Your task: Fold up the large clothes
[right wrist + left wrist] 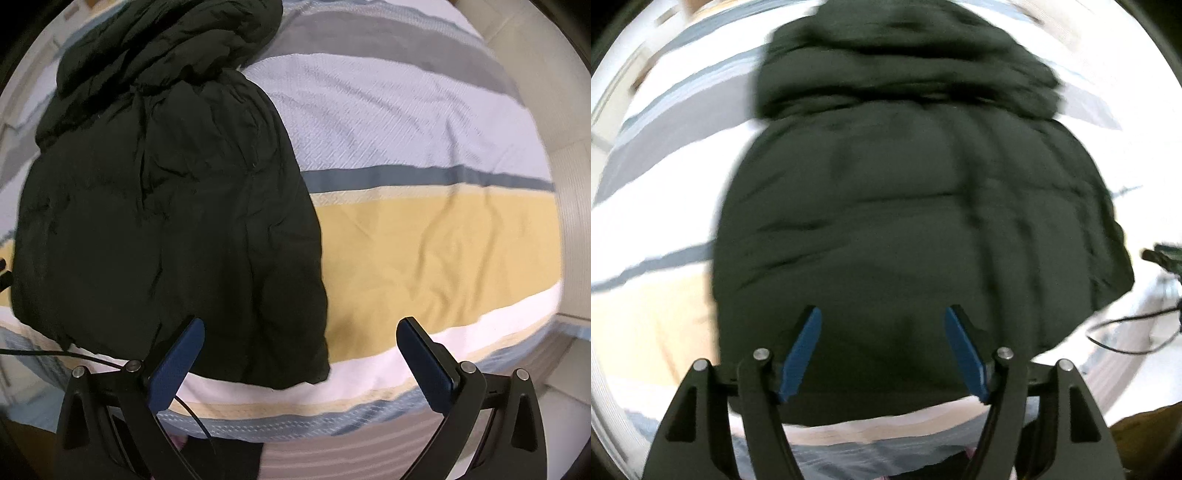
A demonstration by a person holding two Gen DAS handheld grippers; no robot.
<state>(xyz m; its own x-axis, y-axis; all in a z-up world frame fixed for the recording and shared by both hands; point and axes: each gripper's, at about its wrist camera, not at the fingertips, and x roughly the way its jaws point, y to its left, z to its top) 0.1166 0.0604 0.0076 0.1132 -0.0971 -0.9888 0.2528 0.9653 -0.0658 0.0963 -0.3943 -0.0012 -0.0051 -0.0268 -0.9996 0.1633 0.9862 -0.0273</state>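
Hovering over folded dark jacket (170,206) on striped bed (424,229).
Both tools, left tool (882,350) and right tool (299,362), gaping empty; looking soft, bulky, slippery; gripping hem (258,373) advised.

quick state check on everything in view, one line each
dark puffer jacket: lying on the bed, narrowed lengthwise, hood bunched at far end
striped bedspread: spread, lightly wrinkled
left gripper: open above the jacket, holding nothing
right gripper: open, empty, over the jacket's near corner
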